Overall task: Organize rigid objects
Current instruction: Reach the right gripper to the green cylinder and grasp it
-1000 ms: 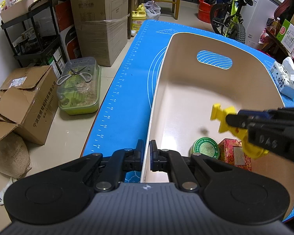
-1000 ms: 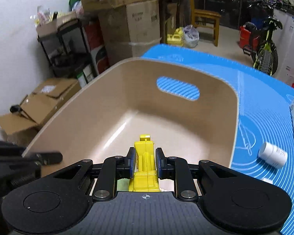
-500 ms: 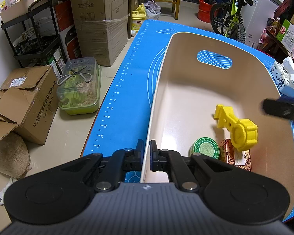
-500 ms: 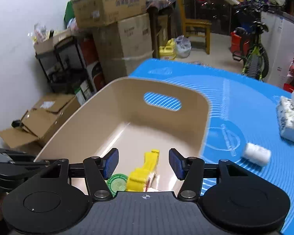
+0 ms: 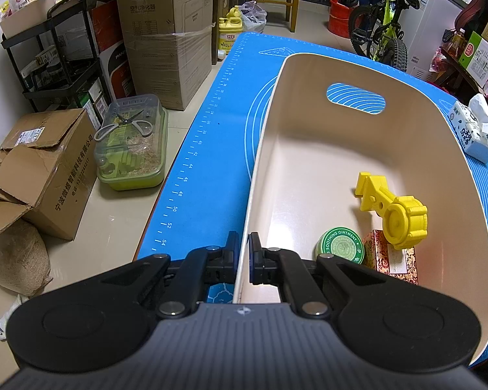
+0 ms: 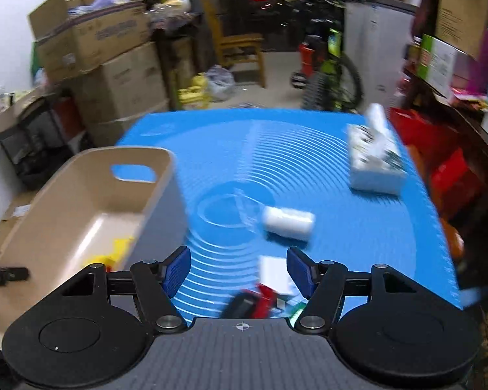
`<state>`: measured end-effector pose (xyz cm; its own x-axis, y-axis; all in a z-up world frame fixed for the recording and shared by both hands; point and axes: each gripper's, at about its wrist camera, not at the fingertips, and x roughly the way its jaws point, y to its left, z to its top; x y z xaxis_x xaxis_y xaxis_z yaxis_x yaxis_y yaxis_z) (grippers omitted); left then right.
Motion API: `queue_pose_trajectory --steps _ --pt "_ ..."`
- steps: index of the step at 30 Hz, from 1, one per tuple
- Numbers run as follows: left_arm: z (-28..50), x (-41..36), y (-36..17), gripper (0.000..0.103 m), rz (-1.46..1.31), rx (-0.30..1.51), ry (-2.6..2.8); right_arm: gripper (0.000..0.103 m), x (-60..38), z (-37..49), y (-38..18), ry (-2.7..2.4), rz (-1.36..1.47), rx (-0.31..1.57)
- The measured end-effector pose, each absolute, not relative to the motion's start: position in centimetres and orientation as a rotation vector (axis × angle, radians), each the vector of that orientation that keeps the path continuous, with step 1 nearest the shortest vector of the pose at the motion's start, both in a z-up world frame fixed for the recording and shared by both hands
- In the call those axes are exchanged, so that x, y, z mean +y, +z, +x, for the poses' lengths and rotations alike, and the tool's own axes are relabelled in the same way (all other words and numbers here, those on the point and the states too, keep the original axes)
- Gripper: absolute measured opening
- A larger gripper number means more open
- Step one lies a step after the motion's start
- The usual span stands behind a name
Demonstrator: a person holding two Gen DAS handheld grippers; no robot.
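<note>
**White bottle lies crosswise ahead of the empty right tongs**

Taking the beige bin (image 6: 91,195) as the landmark and working outward from the right gripper (image 6: 240,269): its jaws are apart and opening, with only blue mat (image 6: 358,243) showing between them. Just under them, beside the bin's near right corner, sits a blurred cluster of small things (image 6: 263,292), red, black and white; what each is cannot be told. Beyond that, further right of the bin, lies the white bottle (image 6: 288,222) on its side. It is straight ahead of the right tongs and slightly right of their centre line, and its long axis runs across the jaws' line of approach, so closing on it likely needs a turn of the wrist or a grip across its short width. Furthest off, well right of the bin, is the tissue pack (image 6: 374,159).

The left gripper (image 5: 242,255) is pinched on the bin's near wall, steadying it, so the right hand is the free one and the nearer to the bottle. Inside the bin lie a yellow toy (image 5: 393,209), a green tin (image 5: 340,246) and a red box (image 5: 390,256).
</note>
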<state>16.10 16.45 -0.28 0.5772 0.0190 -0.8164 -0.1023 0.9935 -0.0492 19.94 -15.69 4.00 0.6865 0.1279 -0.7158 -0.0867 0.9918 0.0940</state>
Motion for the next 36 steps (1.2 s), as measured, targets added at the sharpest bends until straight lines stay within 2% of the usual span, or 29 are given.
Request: queue_pose_trajectory --steps 10,19,24,30,36 --pt "16.1 16.4 -0.3 0.008 -0.094 0.953 0.071 0.071 -18.7 20.4 -0.8 0.012 0.061 0.903" --pt "16.1 16.4 -0.2 0.008 -0.094 0.954 0.071 0.065 -18.5 21.2 -4.6 -0.029 0.073 1.005" --pt "16.1 16.5 -0.2 0.008 -0.095 0.954 0.071 0.056 -17.6 21.6 -5.8 -0.048 0.081 1.028" --pt "16.1 16.5 -0.2 0.008 -0.095 0.954 0.071 0.034 -16.4 21.2 -6.5 -0.064 0.032 1.011" --pt "16.1 16.4 -0.2 0.008 -0.095 0.954 0.07 0.033 -16.9 20.7 -6.4 -0.054 0.033 0.997"
